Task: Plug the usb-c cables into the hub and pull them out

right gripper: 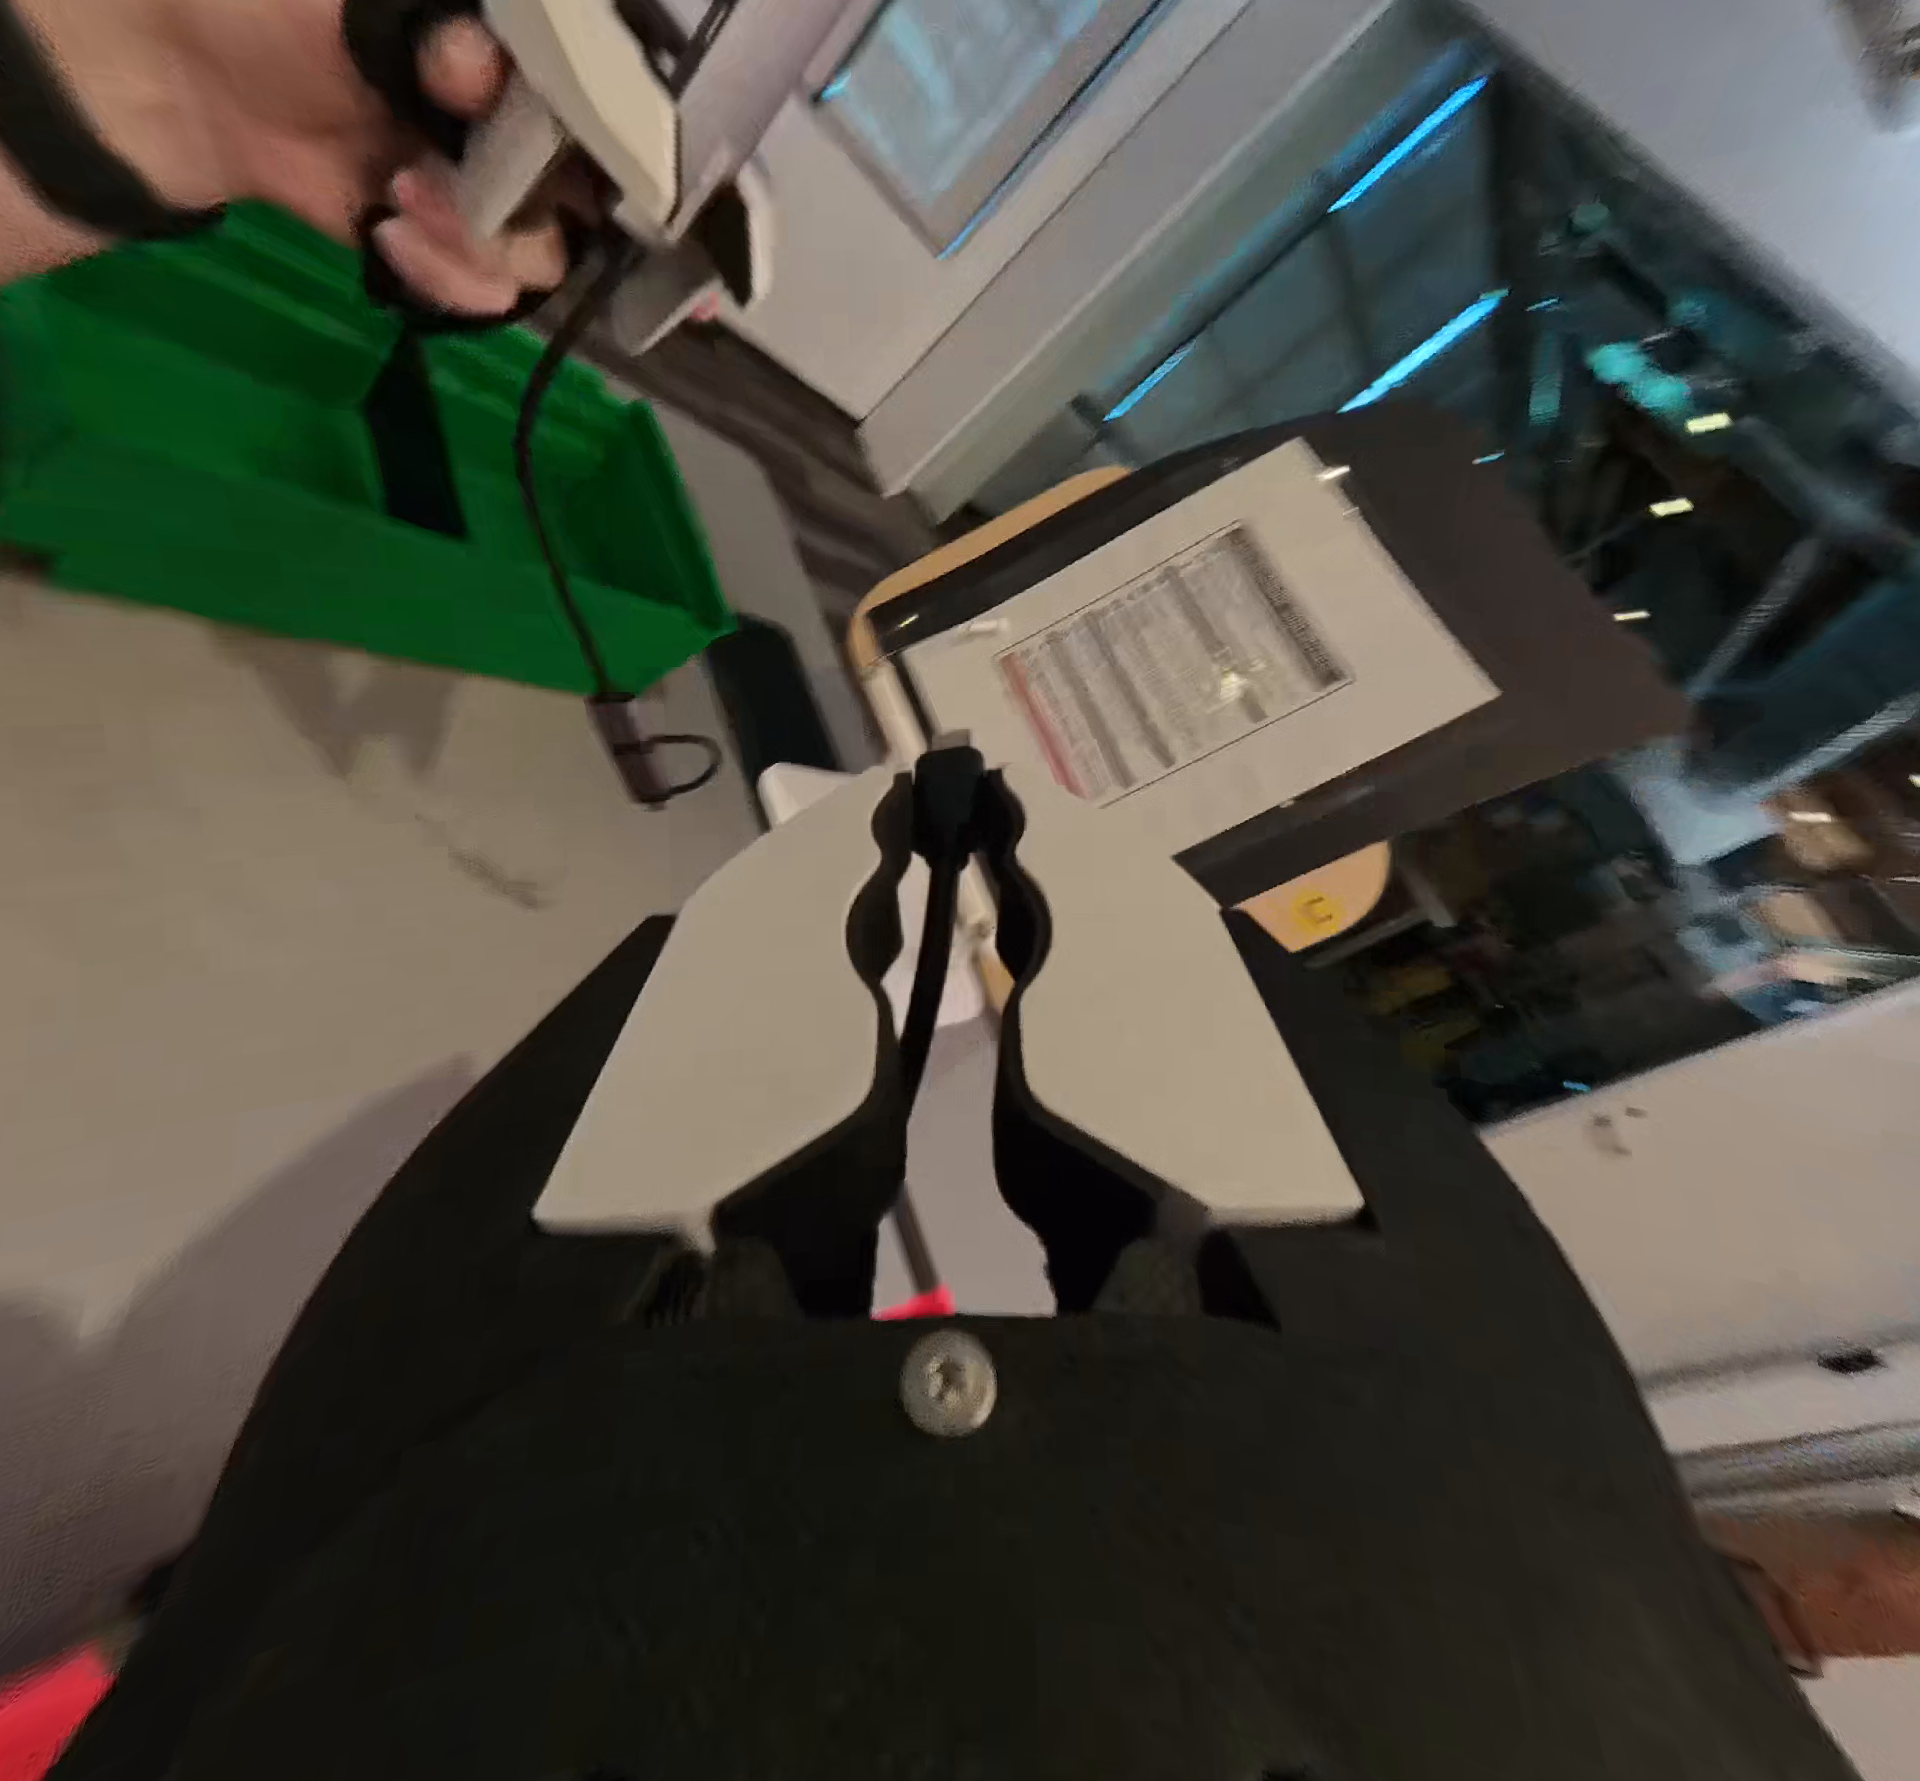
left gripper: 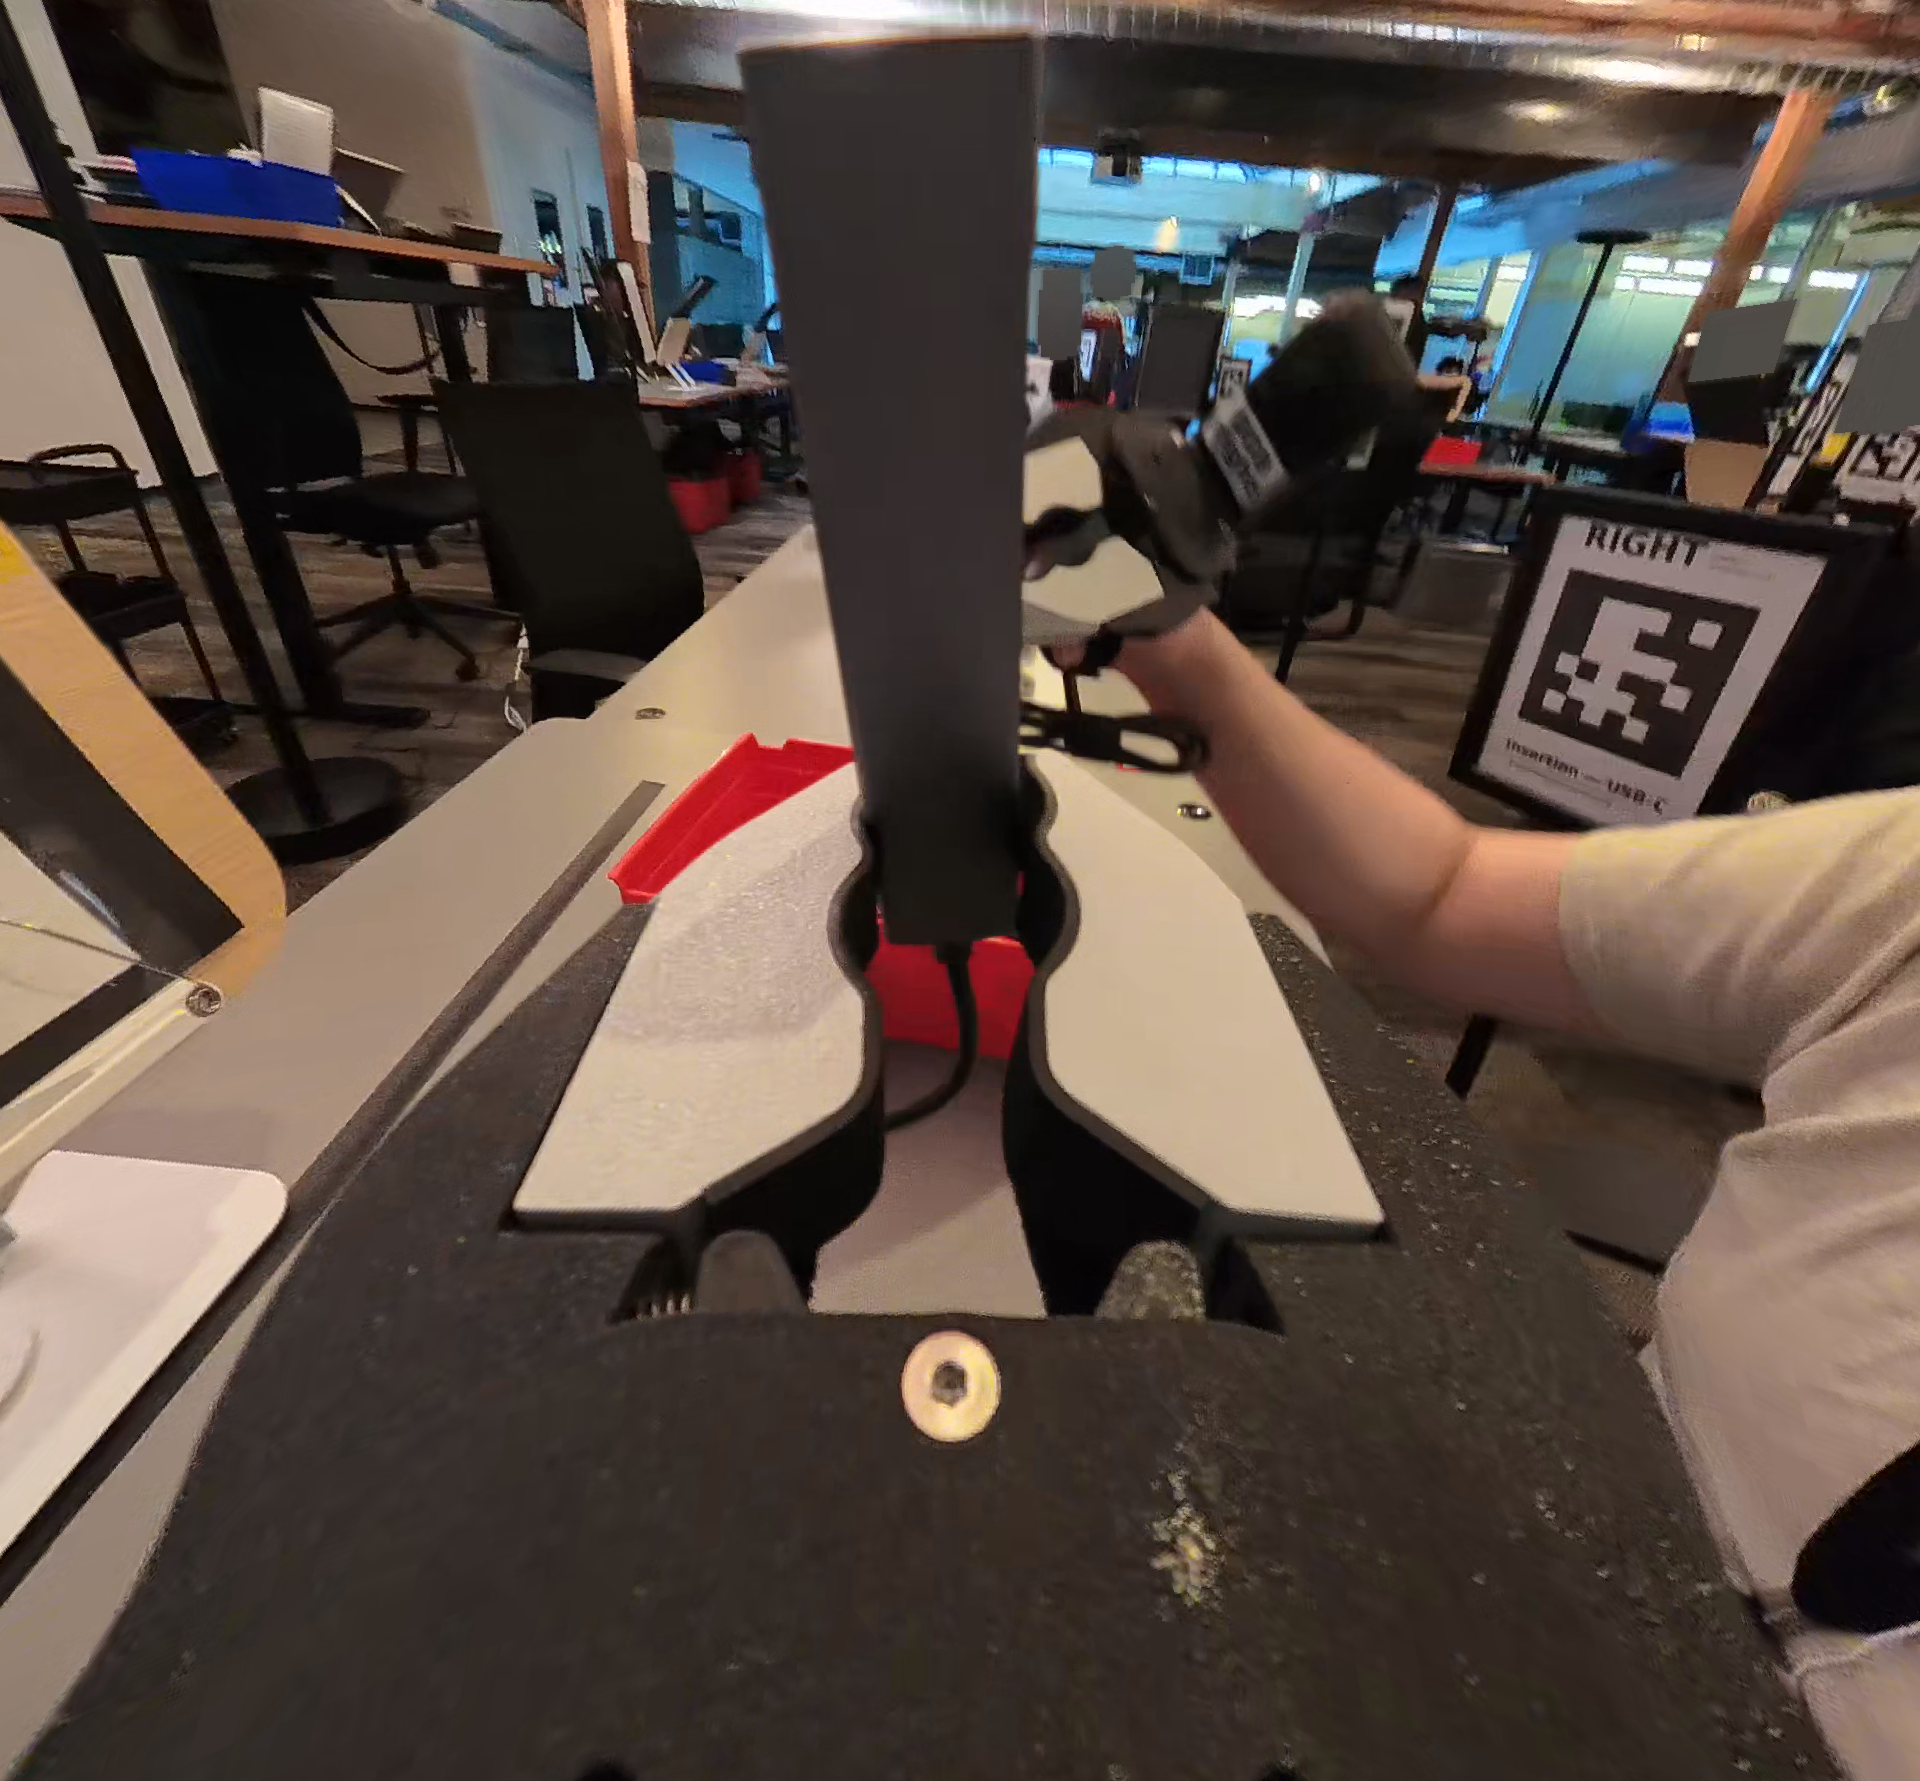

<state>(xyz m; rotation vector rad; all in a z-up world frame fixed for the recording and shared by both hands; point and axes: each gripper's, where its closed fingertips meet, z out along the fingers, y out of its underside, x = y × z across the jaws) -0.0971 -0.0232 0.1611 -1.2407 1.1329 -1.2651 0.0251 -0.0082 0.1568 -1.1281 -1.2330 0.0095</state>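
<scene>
Left gripper [left gripper: 948, 858] clamps hub [left gripper: 894, 443]; right gripper [right gripper: 948, 796] pinches cable plug [right gripper: 943, 791].

Upright hub [left gripper: 894, 484] stands between claws; table [left gripper: 499, 858] beside clear.

Right wrist view smeared by motion throughout. Hub [left gripper: 894, 443] covering most of the right gripper [left gripper: 1081, 568] and part of the red tray [left gripper: 727, 817]. Hub's ports facing away, unseen. Green bin [right gripper: 260, 484] cut off at the left edge. Cable [right gripper: 940, 900] trailing out of sight behind the right gripper's body.
</scene>
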